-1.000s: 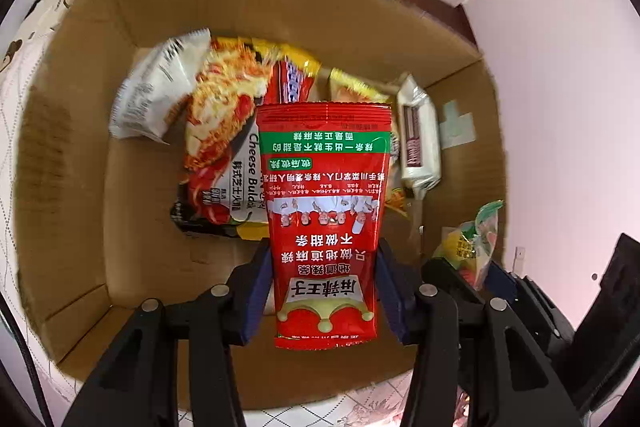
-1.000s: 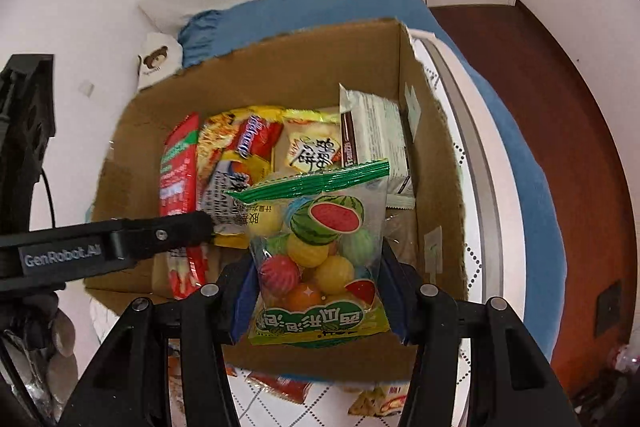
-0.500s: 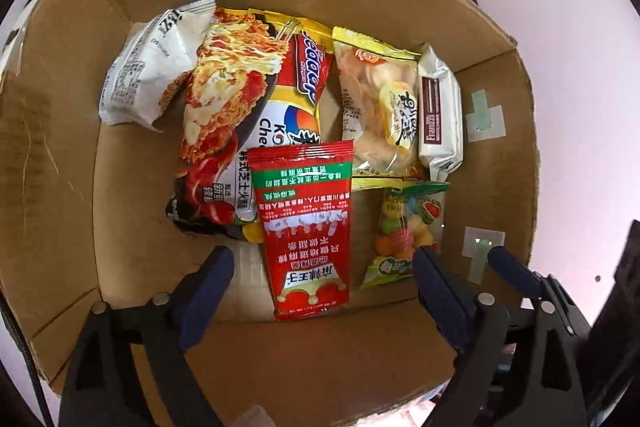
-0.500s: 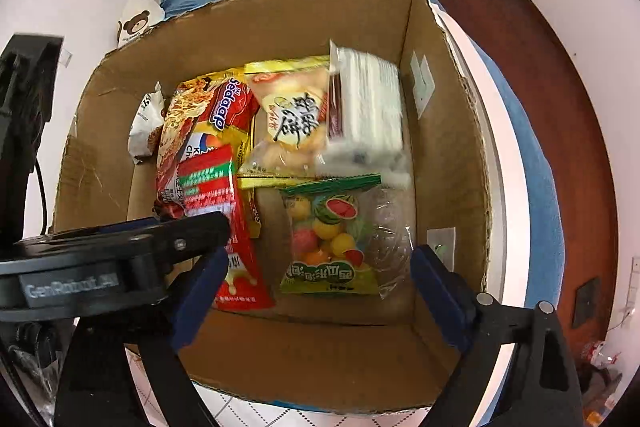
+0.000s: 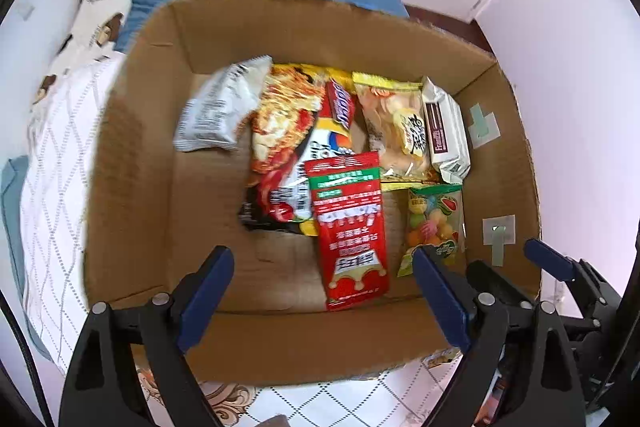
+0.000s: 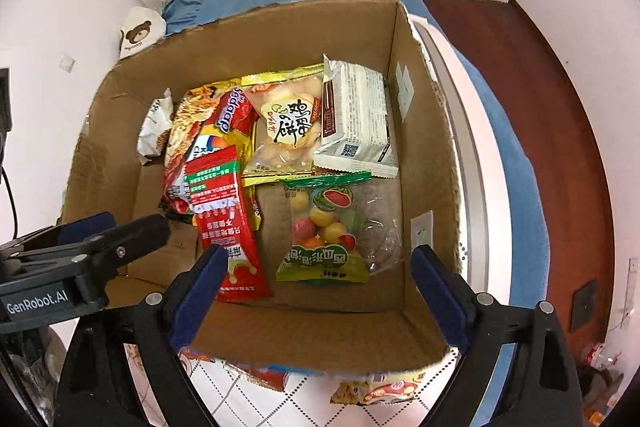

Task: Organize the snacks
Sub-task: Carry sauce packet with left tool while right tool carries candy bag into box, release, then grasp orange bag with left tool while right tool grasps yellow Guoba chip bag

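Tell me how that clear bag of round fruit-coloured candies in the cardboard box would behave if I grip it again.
The clear bag of round fruit-coloured candies would likely be floppy: its film looks thin and crinkled. The balls sit loose inside, so they would probably shift and sag away from the pinch. The glossy plastic may slip; gripping its green sealed top edge seems safer.

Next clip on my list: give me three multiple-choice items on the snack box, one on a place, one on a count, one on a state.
1. Where does the fruit candy bag lie?
A. right of the red sachet
B. outside the cardboard box
C. under the white wafer pack

2. How many packets lie inside the box?
A. three
B. six
C. nine

3. What is the right tool doing?
A. clamping the candy bag
B. open, holding nothing
C. gripping the box wall

Answers: 1 A, they lie side by side on the box floor; 2 B, six show in both views; 3 B, its jaws stand wide above the bag.
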### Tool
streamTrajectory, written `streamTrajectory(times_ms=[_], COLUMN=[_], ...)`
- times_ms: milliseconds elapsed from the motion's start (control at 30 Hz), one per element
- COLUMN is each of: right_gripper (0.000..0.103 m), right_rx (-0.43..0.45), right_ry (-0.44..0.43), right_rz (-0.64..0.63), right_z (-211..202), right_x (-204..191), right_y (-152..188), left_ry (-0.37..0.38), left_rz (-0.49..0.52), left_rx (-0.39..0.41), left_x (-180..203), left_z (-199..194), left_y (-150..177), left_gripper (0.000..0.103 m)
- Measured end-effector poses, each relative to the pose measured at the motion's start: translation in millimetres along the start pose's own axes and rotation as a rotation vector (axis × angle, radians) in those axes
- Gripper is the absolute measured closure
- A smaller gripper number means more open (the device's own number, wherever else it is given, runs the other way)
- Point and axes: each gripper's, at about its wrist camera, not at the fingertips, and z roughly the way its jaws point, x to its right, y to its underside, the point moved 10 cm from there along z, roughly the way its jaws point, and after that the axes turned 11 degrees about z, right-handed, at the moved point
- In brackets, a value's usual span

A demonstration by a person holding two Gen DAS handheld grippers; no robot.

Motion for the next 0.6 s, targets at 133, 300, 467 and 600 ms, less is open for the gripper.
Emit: streamTrajectory(times_ms=[133,300,467,600], right_gripper=[0.008,0.008,0.008,0.008], right_rx=[0.034,0.108,0.182,0.227], right_ry=[-0.023,-0.029,-0.031,-0.032], right_rz=[0.003,-0.02,-0.052,-0.075], right_z=[-12.2,-36.2,-64.2,-84.0], right_x=[-1.6,-6.8,-16.8,-22.6], right_y=[5.4,10.7,16.6,25.7], left_ry=[-0.034,-0.088,-0.116,-0.138], left_rz=[0.004,0.025,0.049,0.067], left_rx=[0.059,0.147,0.209,0.263], left_x=[-6.2,-8.0,-1.8,4.0], left_z=[-19.8,-46.1,-70.1,-92.8], left_y=[9.5,18.5,27.4,33.7], left_gripper=[0.012,0.012,0.012,0.012])
